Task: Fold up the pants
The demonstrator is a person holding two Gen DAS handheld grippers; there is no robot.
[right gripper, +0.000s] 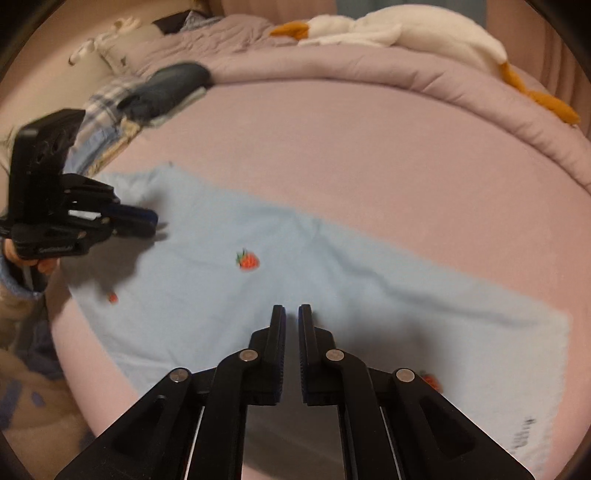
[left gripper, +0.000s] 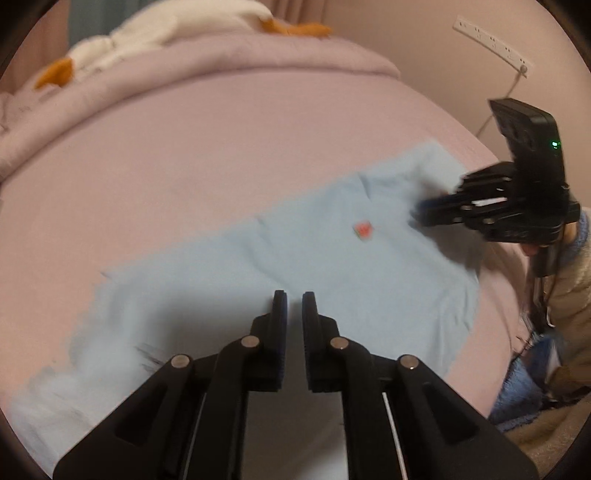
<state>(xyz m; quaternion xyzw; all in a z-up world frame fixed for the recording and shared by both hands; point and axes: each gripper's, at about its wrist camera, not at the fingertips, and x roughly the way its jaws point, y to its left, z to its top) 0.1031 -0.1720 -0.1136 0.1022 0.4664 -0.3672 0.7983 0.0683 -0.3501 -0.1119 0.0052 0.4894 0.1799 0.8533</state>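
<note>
A pink bed sheet [left gripper: 221,147] is filling both views, with a rumpled quilt [right gripper: 406,70] bunched along its far edge and a white plush goose [right gripper: 388,26] lying on top of that. The light blue pants [right gripper: 295,280] are lying spread nearly flat across the middle of the sheet, a shallow ridge running through the cloth and small strawberry motifs [right gripper: 248,260] dotting it.

The left gripper [left gripper: 293,295] is hovering over the near part of the pants, its jaws standing a narrow gap apart with no cloth between them. The right gripper [right gripper: 291,308] is likewise hovering over the fabric, jaws slightly apart and empty. Each is appearing side-on in the other's view, low over one end of the pants, blurred; contact there cannot be told.

Likely risks: with such narrow gaps, either gripper may be pinching only the top layer, so the fold would be dragging one layer and leaving the lower one behind. The soft cloth may also be sliding on the sheet, or the existing ridge may be getting pressed into a crooked crease.
</note>
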